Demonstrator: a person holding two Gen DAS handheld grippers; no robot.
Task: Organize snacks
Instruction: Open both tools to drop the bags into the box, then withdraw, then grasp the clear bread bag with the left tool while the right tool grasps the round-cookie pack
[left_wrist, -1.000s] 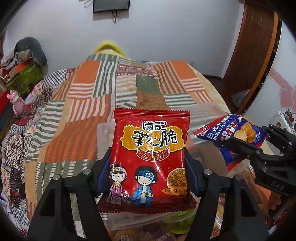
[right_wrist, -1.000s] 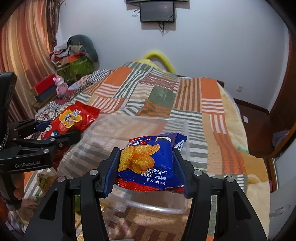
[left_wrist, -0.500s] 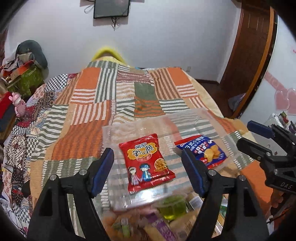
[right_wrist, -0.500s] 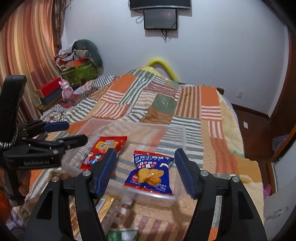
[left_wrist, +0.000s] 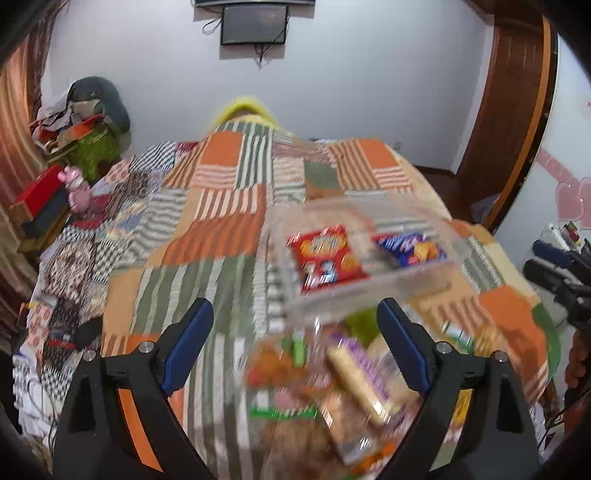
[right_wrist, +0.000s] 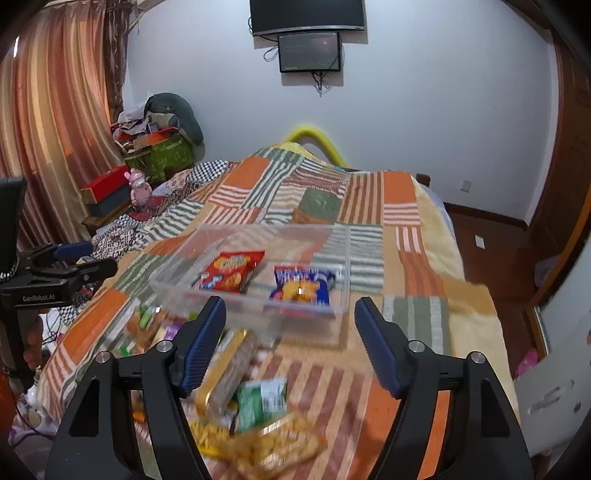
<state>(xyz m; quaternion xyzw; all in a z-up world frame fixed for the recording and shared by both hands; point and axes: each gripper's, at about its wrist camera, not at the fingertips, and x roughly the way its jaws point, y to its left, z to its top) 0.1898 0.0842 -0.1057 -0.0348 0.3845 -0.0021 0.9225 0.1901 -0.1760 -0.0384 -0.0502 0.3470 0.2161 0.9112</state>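
A clear plastic bin (left_wrist: 369, 291) (right_wrist: 280, 230) rests on the patchwork bedspread. A red noodle-snack packet (left_wrist: 325, 258) (right_wrist: 231, 271) and a blue biscuit packet (left_wrist: 410, 249) (right_wrist: 301, 288) lie flat inside it, side by side. My left gripper (left_wrist: 293, 310) hangs back from the bin's near-left corner, its jaws opening with nothing between them. My right gripper (right_wrist: 290, 304) is in front of the bin's near wall, its jaws also opening and empty. A blurred pile of loose snack packets (left_wrist: 332, 387) (right_wrist: 251, 398) lies on the bed below both grippers.
The striped quilt (left_wrist: 207, 240) covers the whole bed. Boxes, clothes and a pink toy (right_wrist: 138, 184) crowd the far left side. A wooden door (left_wrist: 509, 110) stands on the right. A hand (right_wrist: 31, 343) holds the left gripper's handle (right_wrist: 74, 266).
Both grippers have let go of their packets, which now lie in the bin. Both have pulled back and up from the bin with their jaws spreading wider.
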